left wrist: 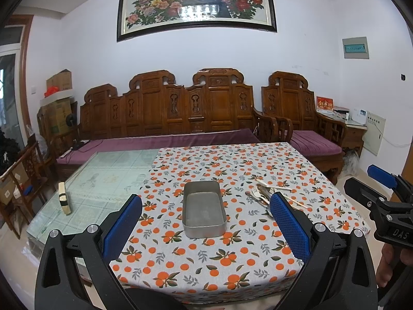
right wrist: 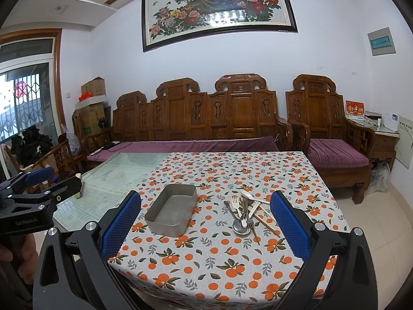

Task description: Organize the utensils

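On the tabletop (right wrist: 180, 279), over the orange-print cloth, an empty metal tray (right wrist: 171, 213) sits near the front edge with a loose pile of utensils (right wrist: 245, 214) just beside it on its right. The pile holds a white fork (right wrist: 235, 204), a white spoon (right wrist: 249, 195), a metal spoon (right wrist: 240, 228) and what look like chopsticks (right wrist: 265, 221), all overlapping; an exact count cannot be made.

Both tools hover above the near edge and touch nothing. The right tool (right wrist: 206, 222) has its blue fingers (right wrist: 289, 222) spread wide and carries nothing. The left tool (left wrist: 206, 222) is likewise spread and empty, facing the tray squarely. Nothing lies in the tray, so the sorting is judged not yet begun.

Recommendations for the first pick:
1. Use the right tool, as the pile lies nearer its side.
2. Take 1 piece at a time, starting with whichever lies on top; the white spoon at the far edge appears least tangled.
3. Bring the fingers down across a handle, not along it, and close near the middle so the piece hangs level.
4. Keep the lower finger flat against the cloth; thin handles lie low and the fabric may bunch.
5. Lift straight up before moving left, so neighbours are not dragged along.
6. The left tool could steady the tray, which looks light enough to slide.
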`<action>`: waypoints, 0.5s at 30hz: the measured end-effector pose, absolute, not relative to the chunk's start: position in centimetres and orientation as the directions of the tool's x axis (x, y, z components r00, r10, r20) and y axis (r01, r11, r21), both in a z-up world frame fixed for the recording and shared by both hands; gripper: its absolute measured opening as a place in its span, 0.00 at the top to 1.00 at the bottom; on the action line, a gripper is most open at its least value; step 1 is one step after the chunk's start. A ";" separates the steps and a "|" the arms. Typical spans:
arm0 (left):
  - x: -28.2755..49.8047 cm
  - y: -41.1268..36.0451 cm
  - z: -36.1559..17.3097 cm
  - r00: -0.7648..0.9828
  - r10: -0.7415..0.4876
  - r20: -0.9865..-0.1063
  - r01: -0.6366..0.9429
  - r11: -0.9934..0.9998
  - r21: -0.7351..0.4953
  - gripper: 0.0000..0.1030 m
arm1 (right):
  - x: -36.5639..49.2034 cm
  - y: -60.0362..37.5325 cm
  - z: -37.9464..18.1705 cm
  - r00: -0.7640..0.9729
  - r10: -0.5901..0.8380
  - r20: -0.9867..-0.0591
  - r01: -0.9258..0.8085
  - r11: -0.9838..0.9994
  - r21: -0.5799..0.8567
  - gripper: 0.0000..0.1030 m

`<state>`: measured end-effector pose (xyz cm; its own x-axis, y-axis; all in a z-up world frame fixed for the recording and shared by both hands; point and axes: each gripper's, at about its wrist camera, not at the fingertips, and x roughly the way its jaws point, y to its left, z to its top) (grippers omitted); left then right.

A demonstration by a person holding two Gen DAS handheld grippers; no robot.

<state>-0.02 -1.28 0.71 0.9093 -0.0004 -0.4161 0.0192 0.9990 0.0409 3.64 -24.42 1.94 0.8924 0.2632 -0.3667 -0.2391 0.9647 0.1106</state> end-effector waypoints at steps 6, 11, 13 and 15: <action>-0.2 -1.9 1.0 0.910 -0.004 -0.416 0.022 0.999 0.038 0.07 | 3.6 -24.1 2.0 0.893 0.264 -0.365 -0.240 0.965 0.109 0.02; -0.5 -3.1 2.2 0.912 -0.013 -0.410 0.032 0.999 0.040 0.07 | 3.6 -24.2 2.0 0.894 0.263 -0.364 -0.240 0.965 0.108 0.02; -0.5 -3.1 2.2 0.912 -0.015 -0.409 0.034 0.999 0.039 0.07 | 3.6 -24.2 2.0 0.893 0.264 -0.363 -0.240 0.964 0.110 0.02; -0.5 -2.8 2.1 0.913 -0.015 -0.408 0.034 0.999 0.039 0.07 | 3.6 -24.1 2.2 0.894 0.263 -0.363 -0.240 0.965 0.110 0.02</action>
<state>-0.51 -2.79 2.05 0.9127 -0.0155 -0.4084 0.0343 0.9987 0.0389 3.57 -24.12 2.15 0.8939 0.2634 -0.3628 -0.2396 0.9646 0.1099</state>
